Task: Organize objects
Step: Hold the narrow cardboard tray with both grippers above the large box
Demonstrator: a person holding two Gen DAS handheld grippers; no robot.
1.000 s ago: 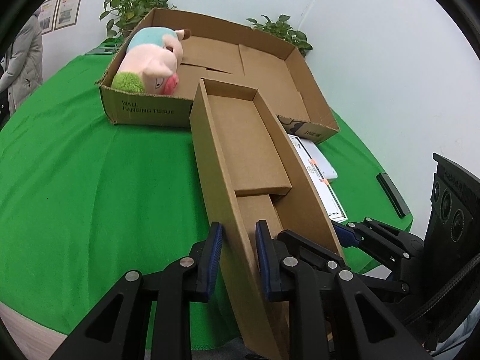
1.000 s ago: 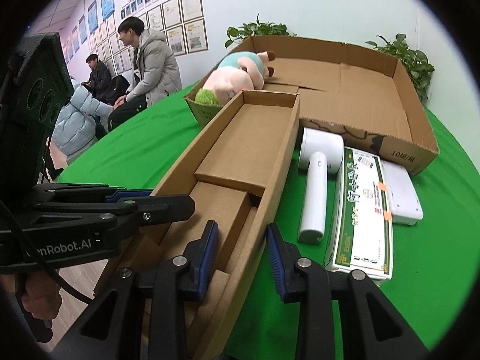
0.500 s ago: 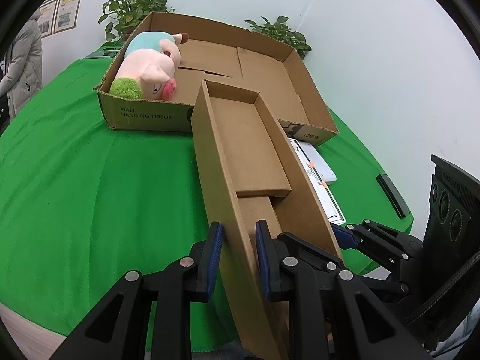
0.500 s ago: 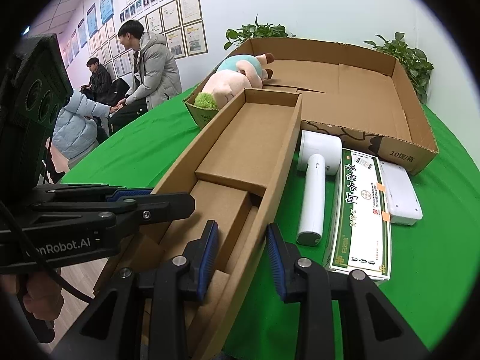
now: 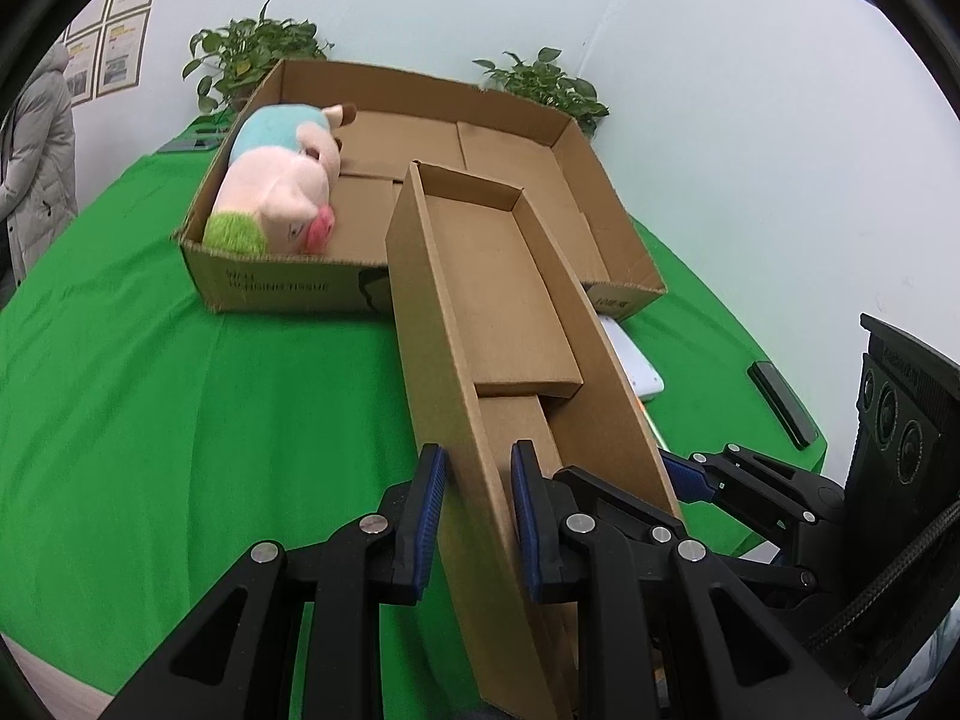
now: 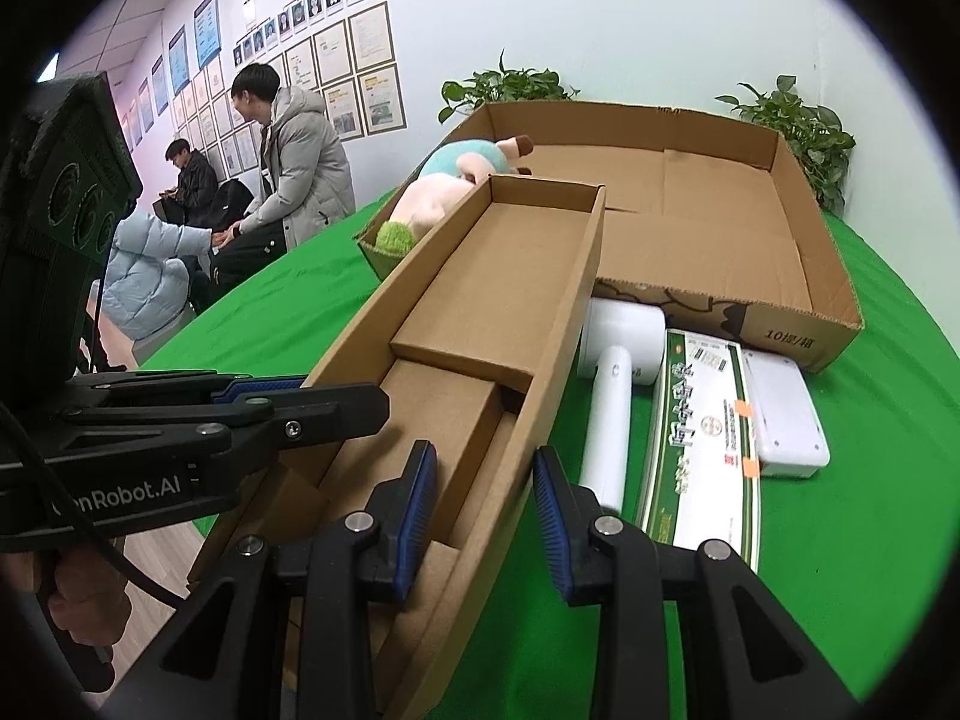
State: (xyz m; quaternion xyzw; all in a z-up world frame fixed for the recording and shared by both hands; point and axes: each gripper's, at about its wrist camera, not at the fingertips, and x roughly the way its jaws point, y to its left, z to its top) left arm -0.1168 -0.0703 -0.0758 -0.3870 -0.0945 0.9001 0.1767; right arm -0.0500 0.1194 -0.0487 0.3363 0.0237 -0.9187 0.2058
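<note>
Cardboard tray (image 5: pixel 480 276), long and narrow, is the thing we carry. Its far end reaches to the front wall of the big open box (image 5: pixel 288 288) on the green table (image 5: pixel 150 390), and its near end is between our two claws.

From the left view we see the tray's left wall, the plush pig (image 5: pixel 282 192) lying in the left part of the big box, and a dark flat thing (image 5: pixel 783 402) on the table far to the right of the tray. From the right view we see what the tray hides there: a white handheld device (image 6: pixel 612 402) just right of the tray, then a green and white packet (image 6: pixel 702 438), then a small white box (image 6: pixel 780 414), all in front of the big box. Only this view shows people sitting (image 6: pixel 288 180) by the wall.

Our left claw (image 5: pixel 474 513) is clamped on the tray's left wall. Our right claw (image 6: pixel 483 510) is around the right wall, and we see a little gap at each pad, so we cannot tell if it presses.
</note>
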